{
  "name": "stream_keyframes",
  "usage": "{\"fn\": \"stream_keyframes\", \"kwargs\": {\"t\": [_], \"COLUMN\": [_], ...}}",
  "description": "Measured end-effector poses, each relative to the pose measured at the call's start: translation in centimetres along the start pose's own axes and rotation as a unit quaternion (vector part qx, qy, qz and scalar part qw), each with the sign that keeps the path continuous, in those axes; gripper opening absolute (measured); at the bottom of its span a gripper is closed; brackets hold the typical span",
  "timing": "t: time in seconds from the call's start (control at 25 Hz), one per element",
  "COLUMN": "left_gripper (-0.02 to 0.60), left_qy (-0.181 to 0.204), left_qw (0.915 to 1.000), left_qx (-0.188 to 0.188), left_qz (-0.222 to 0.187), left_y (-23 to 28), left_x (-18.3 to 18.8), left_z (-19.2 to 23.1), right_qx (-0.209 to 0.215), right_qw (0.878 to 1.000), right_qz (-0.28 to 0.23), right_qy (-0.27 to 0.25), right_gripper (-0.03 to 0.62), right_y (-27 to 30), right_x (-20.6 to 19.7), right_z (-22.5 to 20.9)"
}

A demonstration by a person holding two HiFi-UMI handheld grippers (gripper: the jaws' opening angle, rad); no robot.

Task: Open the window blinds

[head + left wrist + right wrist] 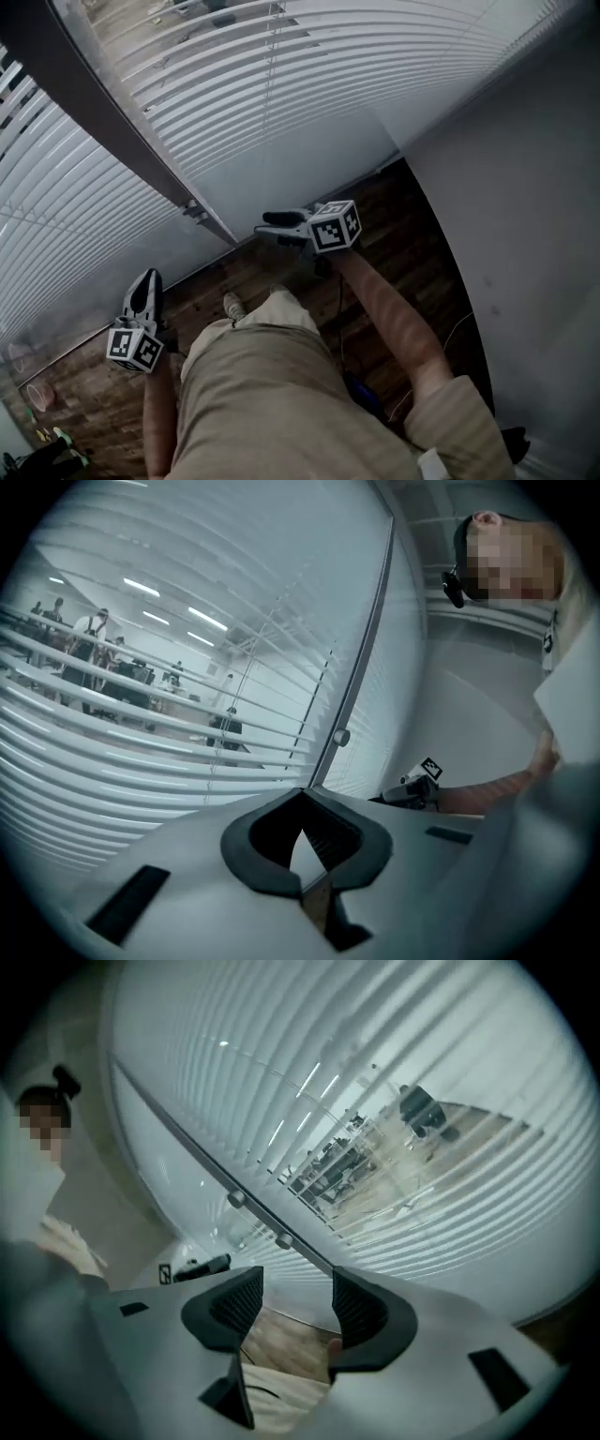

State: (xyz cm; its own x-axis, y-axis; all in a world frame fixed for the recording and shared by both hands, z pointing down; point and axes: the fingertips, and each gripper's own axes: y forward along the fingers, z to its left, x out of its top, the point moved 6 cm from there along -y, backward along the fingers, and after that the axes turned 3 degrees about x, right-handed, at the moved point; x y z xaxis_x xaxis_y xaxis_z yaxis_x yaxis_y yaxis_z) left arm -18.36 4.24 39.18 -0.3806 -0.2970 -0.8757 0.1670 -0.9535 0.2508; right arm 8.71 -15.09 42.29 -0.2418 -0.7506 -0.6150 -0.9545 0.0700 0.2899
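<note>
White slatted blinds (281, 84) hang behind the glass on both sides of a dark frame post (122, 131). Their slats (141, 733) are tilted enough that an office with people shows through, and thin cords (251, 663) run down them. My right gripper (272, 225) is held level near the bottom of the right-hand pane; its jaws stand open with nothing between them (295, 1302). Lower down at the left, my left gripper (147, 281) points at the left-hand pane. Its jaws are shut and empty (300, 799). Neither gripper touches the blinds.
A grey wall (525, 187) closes the corner on the right. Dark wooden floor (394, 225) runs along the glass, with a thin cable (450, 333) on it. Two round knobs (258, 1218) sit on the frame post. The person's legs (272, 375) fill the lower middle.
</note>
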Motion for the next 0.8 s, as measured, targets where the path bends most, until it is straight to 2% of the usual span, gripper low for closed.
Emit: {"fn": "stream_keyframes", "kwargs": {"t": [0.12,0.2,0.32,0.4,0.64,0.8], "left_gripper": [0.014,0.012,0.012,0.012,0.012,0.011], "left_qy": [0.014,0.023,0.023,0.019,0.022,0.008], "left_qw": [0.9998,0.9995,0.9991,0.9993,0.9989,0.9983], "left_qx": [0.01,0.023,0.034,0.032,0.039,0.055], "left_qz": [-0.005,0.001,0.006,-0.001,-0.014,-0.014], "left_y": [0.5,0.7,1.7,2.1,1.3,-0.5], "left_x": [-0.3,-0.8,-1.5,-1.2,-1.6,-2.1], "left_z": [-1.2,-1.9,-3.3,-4.5,-7.8,-8.9], "right_qx": [-0.092,-0.122,-0.132,-0.131,-0.153,-0.136], "right_qw": [0.988,0.973,0.953,0.945,0.926,0.919], "right_qz": [0.066,0.106,0.151,0.162,0.14,0.125], "right_qy": [-0.106,-0.163,-0.225,-0.25,-0.314,-0.347], "right_gripper": [0.235,0.234,0.232,0.229,0.189,0.173], "right_y": [-4.0,-5.7,-7.7,-8.6,-9.5,-9.2], "right_x": [1.0,1.5,2.5,3.3,5.4,6.6], "right_z": [-1.1,-1.2,-0.8,-0.1,2.4,5.7]}}
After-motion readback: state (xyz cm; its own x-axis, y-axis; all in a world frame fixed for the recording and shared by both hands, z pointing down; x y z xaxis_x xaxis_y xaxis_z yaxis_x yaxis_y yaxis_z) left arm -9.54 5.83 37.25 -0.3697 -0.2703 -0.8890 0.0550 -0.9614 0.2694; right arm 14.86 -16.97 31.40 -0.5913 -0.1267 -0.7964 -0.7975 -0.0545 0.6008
